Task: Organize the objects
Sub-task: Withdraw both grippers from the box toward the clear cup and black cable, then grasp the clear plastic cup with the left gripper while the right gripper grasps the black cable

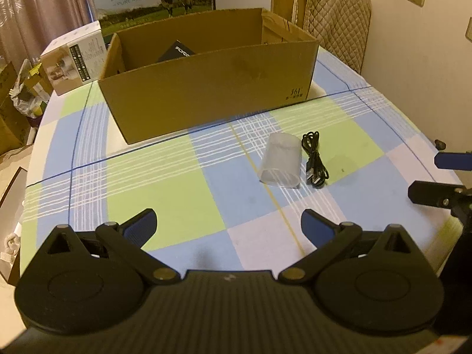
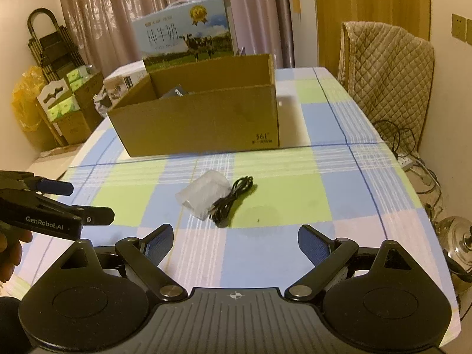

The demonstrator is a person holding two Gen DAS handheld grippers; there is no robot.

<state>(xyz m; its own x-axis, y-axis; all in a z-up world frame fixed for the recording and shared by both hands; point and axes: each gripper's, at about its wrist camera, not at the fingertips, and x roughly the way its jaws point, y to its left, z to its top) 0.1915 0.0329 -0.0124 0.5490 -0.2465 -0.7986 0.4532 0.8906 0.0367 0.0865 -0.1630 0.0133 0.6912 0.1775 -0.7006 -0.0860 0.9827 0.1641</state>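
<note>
A clear plastic cup (image 1: 280, 162) lies on its side on a checked tablecloth (image 1: 183, 203), touching or just beside a coiled black USB cable (image 1: 315, 159). Behind them stands an open cardboard box (image 1: 206, 88), probably where both belong; a dark item (image 1: 177, 52) already rests inside, though it is too hidden to identify. The left gripper (image 1: 228, 224) hangs above the cloth, near the cup, its blue-padded fingers (image 1: 141, 225) spread wide and holding nothing. The right gripper (image 2: 236, 240) faces the same pair from the other side, fingers also spread and empty. Both seem poised for a pick, one object each. A milk carton (image 2: 188, 35) stands behind the box.
</note>
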